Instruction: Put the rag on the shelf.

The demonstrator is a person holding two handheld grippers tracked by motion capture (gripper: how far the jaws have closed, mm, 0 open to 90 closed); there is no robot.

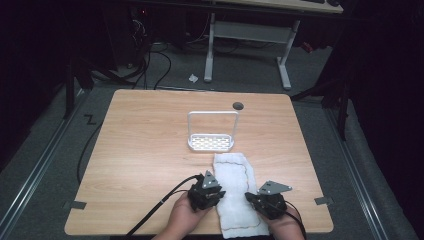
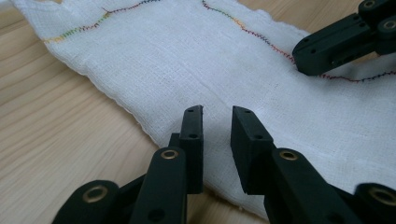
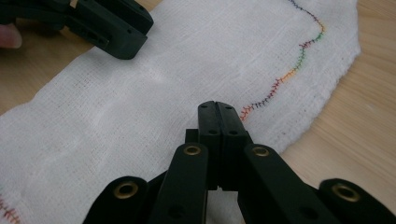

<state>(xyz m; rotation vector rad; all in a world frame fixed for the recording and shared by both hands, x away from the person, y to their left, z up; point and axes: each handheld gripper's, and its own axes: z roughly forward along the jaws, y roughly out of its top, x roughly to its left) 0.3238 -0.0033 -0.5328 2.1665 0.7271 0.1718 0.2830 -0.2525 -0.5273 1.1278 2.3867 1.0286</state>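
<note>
High view: white cloth [image 1: 237, 192] stretched lengthwise on the wooden table [image 1: 145, 150], just this side of the white wire rack [image 1: 211, 132]; left gripper [image 1: 215, 192] at the cloth's left edge, right gripper [image 1: 251, 198] at its right edge.
Left gripper view: jaws over the cloth [image 2: 196, 70], narrow gap, nothing pinched.
Right gripper view: jaws pressed together above the cloth [image 3: 154, 88], beside the coloured stitching [image 3: 285, 74]

White cloth [image 1: 235, 190] with rainbow zigzag stitching, pale wood-grain table [image 1: 140, 150], white rack [image 1: 211, 131], black fingers [image 2: 194, 140]
</note>
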